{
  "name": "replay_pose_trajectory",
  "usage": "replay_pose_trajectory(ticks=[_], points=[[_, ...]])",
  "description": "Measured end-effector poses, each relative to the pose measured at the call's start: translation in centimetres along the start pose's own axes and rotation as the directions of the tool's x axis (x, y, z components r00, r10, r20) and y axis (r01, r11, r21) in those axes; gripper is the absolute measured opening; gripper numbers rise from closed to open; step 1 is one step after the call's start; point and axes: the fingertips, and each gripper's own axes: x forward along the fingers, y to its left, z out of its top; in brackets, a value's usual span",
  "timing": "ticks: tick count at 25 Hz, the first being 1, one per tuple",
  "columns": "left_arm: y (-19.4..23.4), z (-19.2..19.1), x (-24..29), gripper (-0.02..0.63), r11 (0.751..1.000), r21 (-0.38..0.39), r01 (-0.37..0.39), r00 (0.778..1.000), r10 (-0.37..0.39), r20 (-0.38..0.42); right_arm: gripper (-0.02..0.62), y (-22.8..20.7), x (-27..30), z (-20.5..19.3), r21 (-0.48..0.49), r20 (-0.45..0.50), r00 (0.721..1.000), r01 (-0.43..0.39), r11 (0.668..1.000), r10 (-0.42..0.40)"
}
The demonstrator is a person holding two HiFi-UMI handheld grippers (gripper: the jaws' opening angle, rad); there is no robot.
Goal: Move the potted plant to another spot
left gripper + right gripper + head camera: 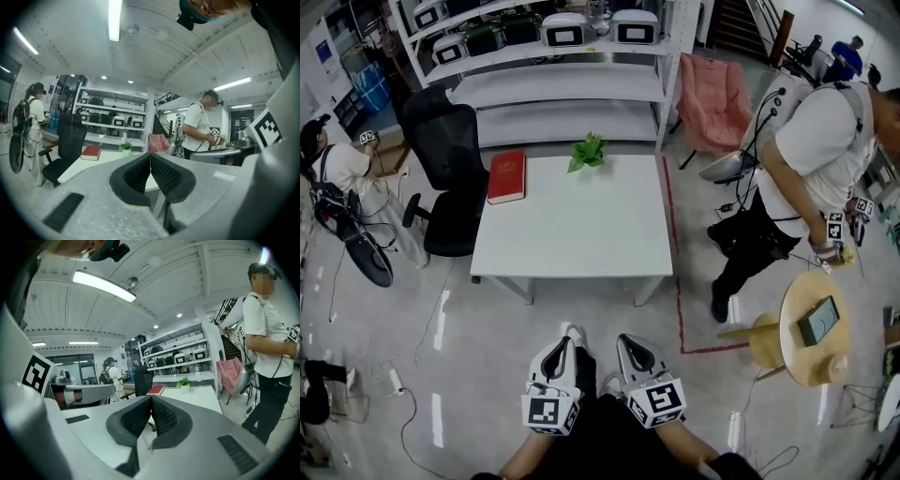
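- Worktop (pixel 572 234): white and rectangular, standing on a grey floor. Its far edge runs close along the low boards of a white shelf (pixel 562 103). Its near edge faces the two grippers.
- Potted plant (pixel 588 152): small and green, upright at the far edge of the worktop, a little right of the middle. The right gripper view shows it sitting in a small white pot (pixel 184 386).
- Red book (pixel 506 175): lies flat at the far left corner of the worktop, apart from the plant. A wide stretch of bare white surface lies between these two things and the near edge.
- Black chair (pixel 445 178): stands against the worktop's left edge.
- Red line (pixel 672 253): runs along the floor just beside the worktop's right edge. Beyond it a person in a white shirt (pixel 811 159) bends near a round wooden table (pixel 811 356).
- Pink chair (pixel 714 101): stands to the right of the shelf, well apart from the worktop.
- Left gripper (pixel 570 339): low over the floor, short of the near edge. In its own view its jaws are pressed together with nothing between them.
- Right gripper (pixel 628 342): just beside the left one, also short of the near edge. Its jaws are closed and empty as well.
- Shelf contents: the top boards hold a row of white-framed boxes (pixel 564 30); I cannot tell what they are. The lower boards show bare.
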Motion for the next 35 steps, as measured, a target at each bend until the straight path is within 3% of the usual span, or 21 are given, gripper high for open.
replay_pose_trajectory(ticks=[18,32,35], points=[[9.9,3.6,14.5,0.017,0.995,-0.019,0.103,0.995,-0.103,0.004,0.011,-4.4,14.9,4.6,-0.03,-0.01,0.996,0.086,0.996,-0.086],[18.8,6.7,20.5,0.017,0.988,-0.011,0.155,0.988,-0.155,-0.003,0.011,-4.5,25.8,8.5,-0.027,0.014,0.987,0.159,0.987,-0.159],[19.9,6.6,21.3,0.017,0.987,-0.045,0.154,0.988,-0.155,-0.014,0.011,-4.8,27.3,8.5,-0.03,0.002,0.986,0.166,0.986,-0.166]])
